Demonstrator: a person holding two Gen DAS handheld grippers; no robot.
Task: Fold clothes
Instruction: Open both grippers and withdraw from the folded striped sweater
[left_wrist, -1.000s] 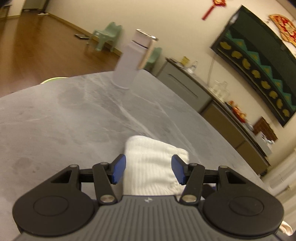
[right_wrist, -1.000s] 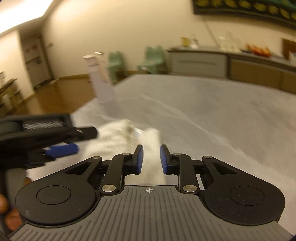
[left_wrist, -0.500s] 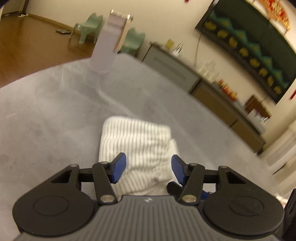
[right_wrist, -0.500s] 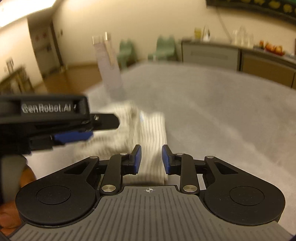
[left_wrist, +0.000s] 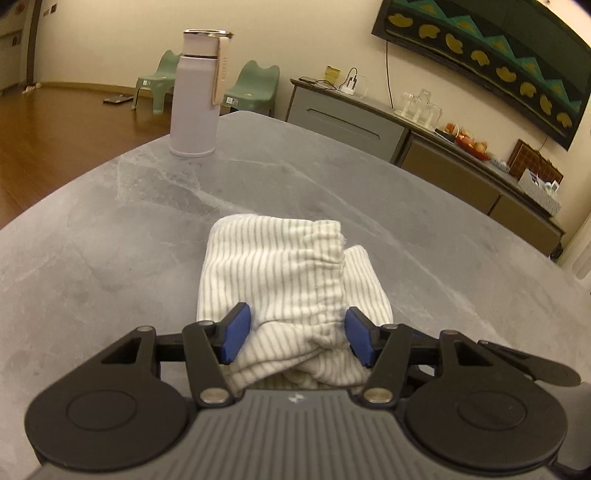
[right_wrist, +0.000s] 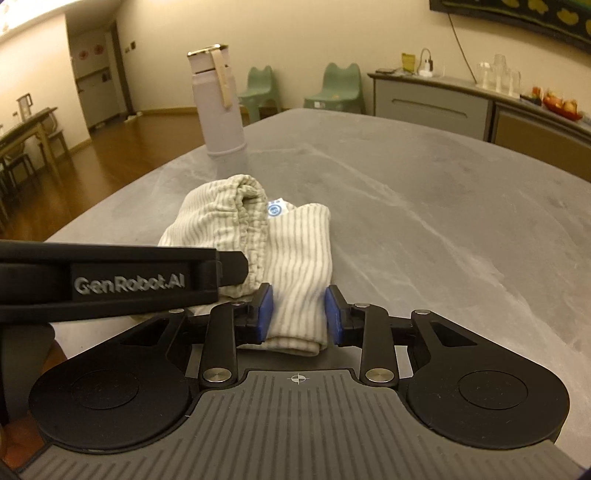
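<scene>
The left hand-held gripper (left_wrist: 297, 338) has just been opening, pads apart around the striped cloth (left_wrist: 280, 280); the right hand-held gripper (right_wrist: 298, 314) too; lift away slowly so the folded bundle stays neat on the bench (left_wrist: 424, 221); bottle (left_wrist: 197, 96) stands far ahead.

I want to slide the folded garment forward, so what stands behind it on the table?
Behind the striped garment a lavender bottle stands upright near the far edge of the grey table, apart from the cloth. Whatever lies under the garment is covered.
</scene>
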